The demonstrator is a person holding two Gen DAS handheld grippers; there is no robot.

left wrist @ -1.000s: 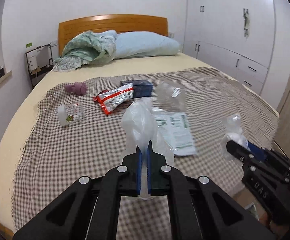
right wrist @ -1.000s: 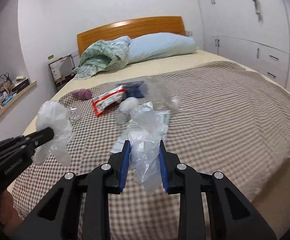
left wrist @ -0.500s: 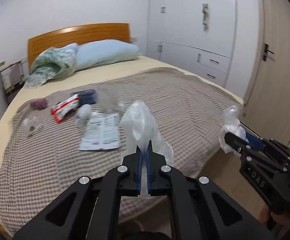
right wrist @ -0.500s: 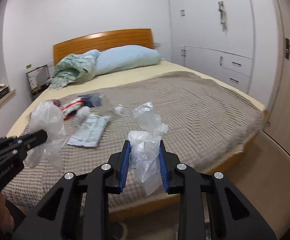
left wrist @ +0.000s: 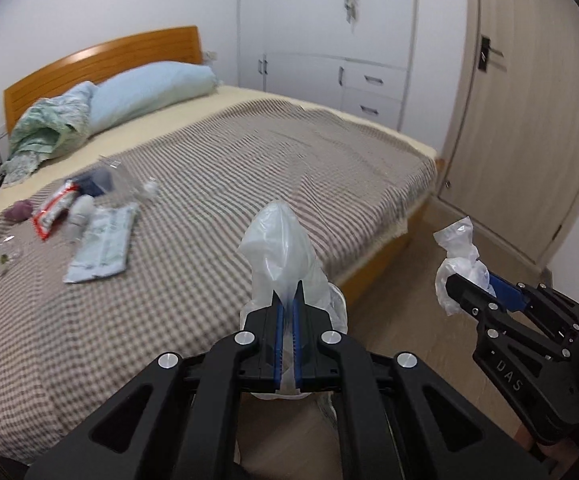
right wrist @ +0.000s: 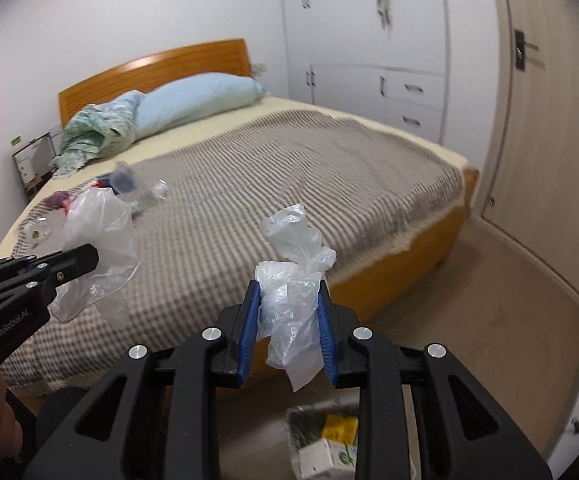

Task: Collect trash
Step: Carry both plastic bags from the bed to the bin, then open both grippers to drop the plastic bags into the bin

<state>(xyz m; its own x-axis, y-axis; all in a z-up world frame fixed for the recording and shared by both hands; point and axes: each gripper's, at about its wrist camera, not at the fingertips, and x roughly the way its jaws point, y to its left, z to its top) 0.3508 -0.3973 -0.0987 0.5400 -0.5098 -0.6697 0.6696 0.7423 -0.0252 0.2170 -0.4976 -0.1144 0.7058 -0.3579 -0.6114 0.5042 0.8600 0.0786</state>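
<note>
Claws: left claw (left wrist: 287, 320) and right claw (right wrist: 289, 312) each pinch a plastic bag.
Bin: bin (right wrist: 325, 440) below right claw.
Advice: hover over bin, then release.

A: What's in the bin (right wrist: 321, 440) at the near edge?
B: Cut off by the frame; only a box (right wrist: 323, 458) shows.
A: The litter (left wrist: 85, 216) far left on the bed (left wrist: 229, 184)?
B: Blurred, and labels unreadable.
</note>
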